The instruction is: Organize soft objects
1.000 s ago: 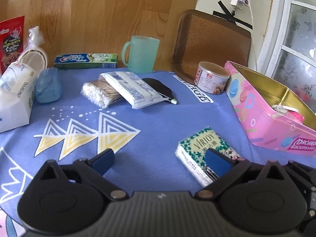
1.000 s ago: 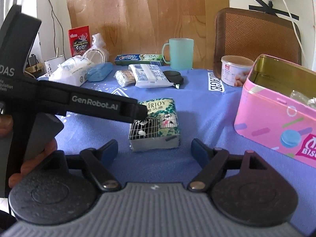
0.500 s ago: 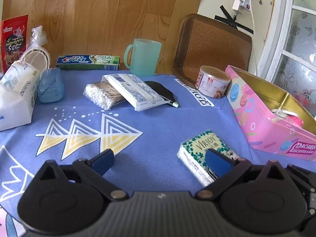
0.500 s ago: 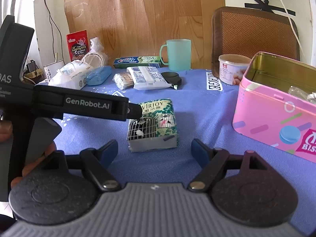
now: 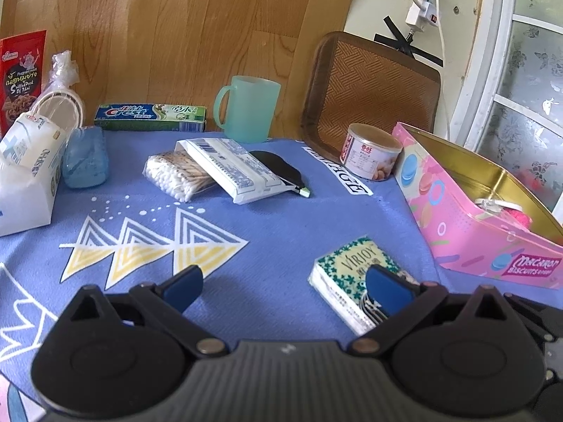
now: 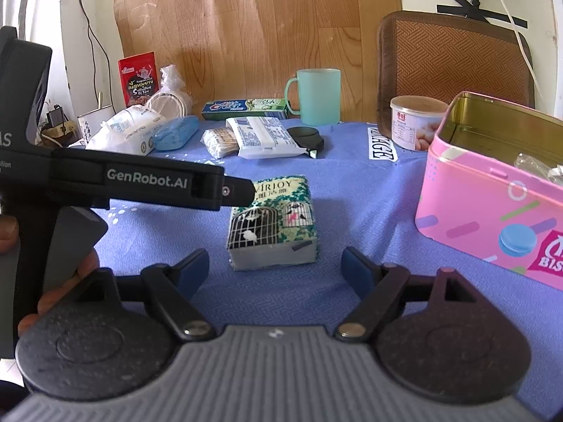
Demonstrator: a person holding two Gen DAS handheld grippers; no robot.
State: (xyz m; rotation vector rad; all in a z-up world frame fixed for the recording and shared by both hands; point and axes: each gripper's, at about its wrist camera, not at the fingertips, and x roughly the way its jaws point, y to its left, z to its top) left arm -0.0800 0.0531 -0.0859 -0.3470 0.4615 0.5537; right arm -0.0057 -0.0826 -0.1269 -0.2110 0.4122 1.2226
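1. The tissue pack (image 6: 272, 221) lies flat on the blue surface (image 6: 366, 211), straight ahead of the right gripper (image 6: 276, 270) and centred between its two pads, just beyond their tips.
2. The right jaws are spread wide with nothing between them; the gap looks wider than the pack, so it should take the pack without re-opening.
3. The pack's long axis runs away from the right gripper, roughly along its pointing line, so the jaws would close across the pack's short width.
4. The left gripper (image 5: 283, 283) is also spread and empty. In its view the pack (image 5: 355, 274) sits off to the right, partly behind the right-hand pad, not between the pads.
5. From the right wrist view, the left gripper's arm reaches in from the left, its tip over the pack's far left corner; whether it touches I cannot tell.
6. Judgement: the right hand is better lined up for the pick. The pink tin (image 6: 492, 190) stands open to the right, near the pack, a likely destination.
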